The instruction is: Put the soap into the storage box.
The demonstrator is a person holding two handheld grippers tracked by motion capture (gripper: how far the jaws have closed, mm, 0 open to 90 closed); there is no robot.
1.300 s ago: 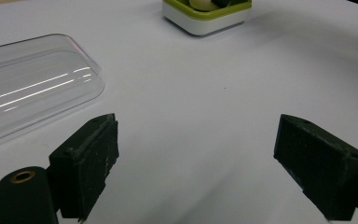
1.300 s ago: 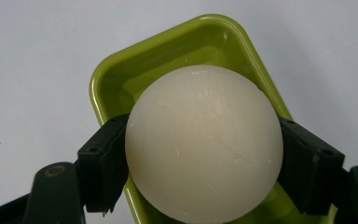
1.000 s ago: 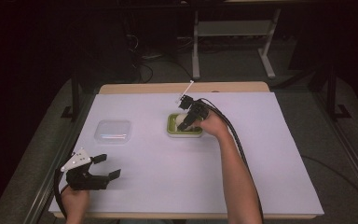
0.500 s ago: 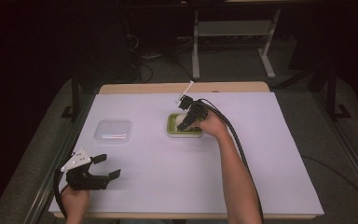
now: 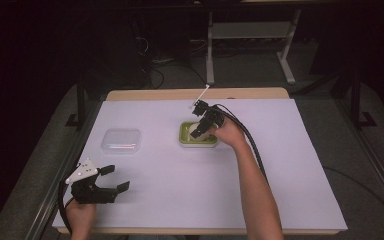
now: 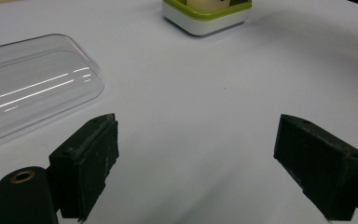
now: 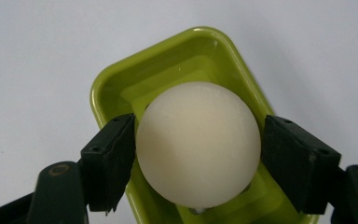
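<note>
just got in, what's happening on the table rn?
A person works two handheld grippers at a white-covered table. The right gripper has its fingers against both sides of a round cream-white soap bar sitting in a lime-green soap dish; whether it is lifted is unclear. The left gripper is open and holds nothing, near the table's front left. A clear plastic lid lies beside it.

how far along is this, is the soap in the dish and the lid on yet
Looks done: the clear lid is off, lying flat on the table left of the green dish.

In hand: the right hand-held gripper has its jaws on both sides of the pale round soap, which is over or in the dish; whether it is seated cannot be told.

Left, likely: release, then the lid. The left hand-held gripper is open, holding nothing.
</note>
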